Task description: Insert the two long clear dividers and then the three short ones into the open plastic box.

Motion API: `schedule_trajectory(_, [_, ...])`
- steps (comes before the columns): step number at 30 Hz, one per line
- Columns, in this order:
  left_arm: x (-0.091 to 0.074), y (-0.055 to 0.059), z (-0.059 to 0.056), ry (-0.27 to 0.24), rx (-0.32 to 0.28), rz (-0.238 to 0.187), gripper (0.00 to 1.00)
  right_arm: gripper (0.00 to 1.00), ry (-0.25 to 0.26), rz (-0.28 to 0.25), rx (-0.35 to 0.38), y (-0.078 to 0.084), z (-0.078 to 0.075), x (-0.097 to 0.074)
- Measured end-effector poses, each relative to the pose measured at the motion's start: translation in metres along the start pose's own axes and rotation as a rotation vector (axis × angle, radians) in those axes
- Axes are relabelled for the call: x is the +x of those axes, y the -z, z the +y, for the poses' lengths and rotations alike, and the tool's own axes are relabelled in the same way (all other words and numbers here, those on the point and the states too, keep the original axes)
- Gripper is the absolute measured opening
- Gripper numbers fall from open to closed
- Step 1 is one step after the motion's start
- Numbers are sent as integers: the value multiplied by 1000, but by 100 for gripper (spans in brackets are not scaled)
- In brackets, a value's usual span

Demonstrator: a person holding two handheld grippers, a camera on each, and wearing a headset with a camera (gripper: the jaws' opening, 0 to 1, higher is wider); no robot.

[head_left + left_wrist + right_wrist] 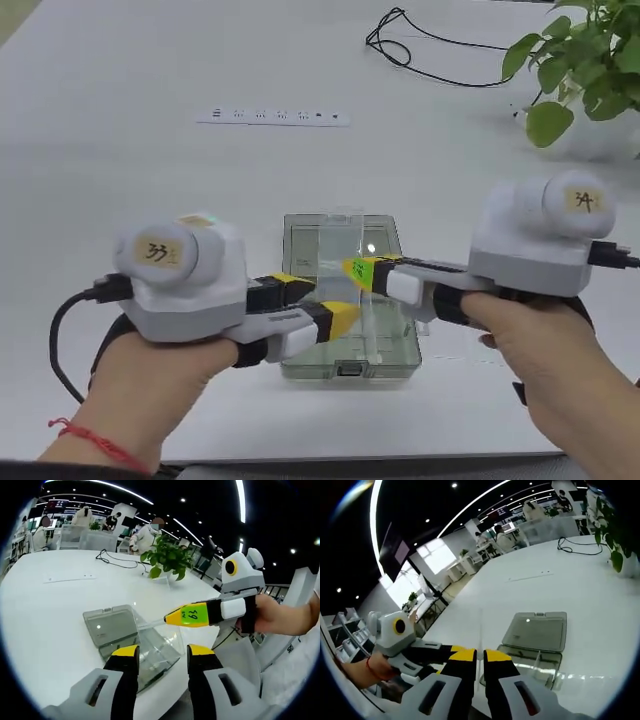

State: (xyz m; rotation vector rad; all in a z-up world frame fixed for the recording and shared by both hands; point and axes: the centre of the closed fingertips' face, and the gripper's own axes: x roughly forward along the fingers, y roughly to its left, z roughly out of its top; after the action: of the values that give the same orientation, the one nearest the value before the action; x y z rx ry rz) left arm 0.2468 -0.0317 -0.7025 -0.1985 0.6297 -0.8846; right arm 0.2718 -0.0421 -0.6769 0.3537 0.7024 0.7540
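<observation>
My right gripper [480, 656]: jaws pinched nearly together on the edge of a clear divider [481, 627], which stands thin and edge-on straight ahead of the tips. I judge it a long one, though not with certainty.

My left gripper [162, 652]: jaws spread, nothing between them. The open plastic box [155, 656] lies just ahead of and below its tips, with the lid [110, 625] flat beyond. The right gripper's tip enters from the right, above the box, and the sheet reaches from it toward the interior.

Handling (judgement): the sheet is light, thin, stiff and slick. It is likely to pivot in a single pinch and to crack if forced. The best hold is on the top edge near mid-length, clear of the ends. The left jaws could steady the box wall. I cannot make out the slots.
</observation>
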Motion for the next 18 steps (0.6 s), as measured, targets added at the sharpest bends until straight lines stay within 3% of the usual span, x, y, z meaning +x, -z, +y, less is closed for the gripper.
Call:
schedule_trajectory(9, [-14, 9, 11, 8, 73, 8, 49, 7, 30, 34, 14, -9, -3, 2])
schedule_trajectory(18, [-29, 18, 26, 35, 192, 43, 67, 7, 72, 100, 12, -15, -2, 11])
